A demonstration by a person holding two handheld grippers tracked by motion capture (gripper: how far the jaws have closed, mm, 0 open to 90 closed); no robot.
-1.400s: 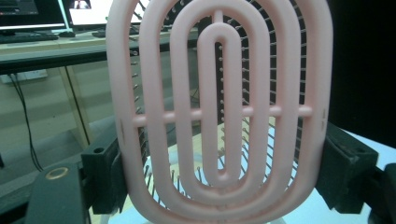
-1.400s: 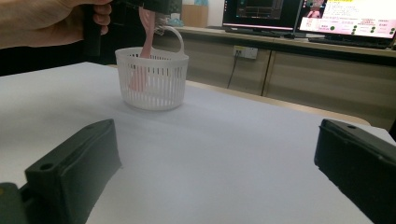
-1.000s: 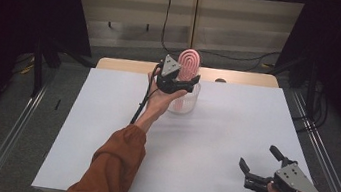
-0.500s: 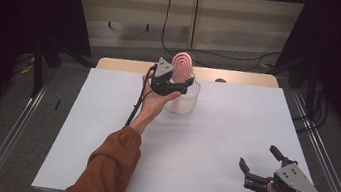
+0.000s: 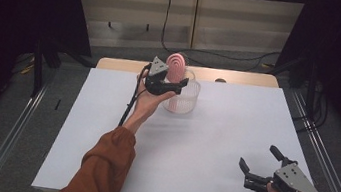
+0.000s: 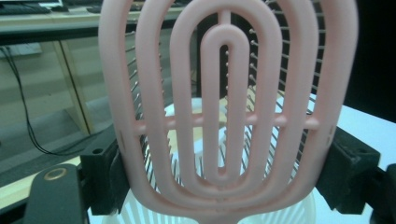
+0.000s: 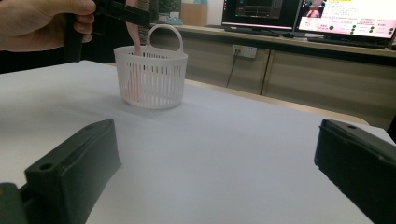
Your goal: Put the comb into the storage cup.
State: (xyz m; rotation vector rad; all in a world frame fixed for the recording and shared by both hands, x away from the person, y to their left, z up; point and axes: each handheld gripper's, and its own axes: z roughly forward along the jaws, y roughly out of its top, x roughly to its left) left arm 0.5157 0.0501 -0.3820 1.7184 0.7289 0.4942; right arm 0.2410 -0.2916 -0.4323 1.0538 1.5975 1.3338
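Note:
A pink vented hairbrush (image 5: pixel 177 65) stands upright with its handle down inside a white slatted basket (image 5: pixel 187 101) at the table's far middle. My left gripper (image 5: pixel 169 80) is shut on the brush head, one jaw against each edge. In the left gripper view the brush (image 6: pixel 224 116) spans the gap between the black jaws, with the basket rim (image 6: pixel 289 214) below. The right gripper view has the pink handle (image 7: pixel 135 70) behind the basket slats (image 7: pixel 154 88). My right gripper (image 5: pixel 257 158) stands open and holds nothing near the table's front right corner.
The white table top (image 5: pixel 235 120) runs wide between basket and right gripper. The basket has a loop handle (image 7: pixel 164 33) on its far side. Metal rails flank the table. A wooden strip (image 5: pixel 241 78) lies along the far edge.
The left hand with the brush has shifted a little to the left and slightly lower over the basket. The right gripper has not moved.

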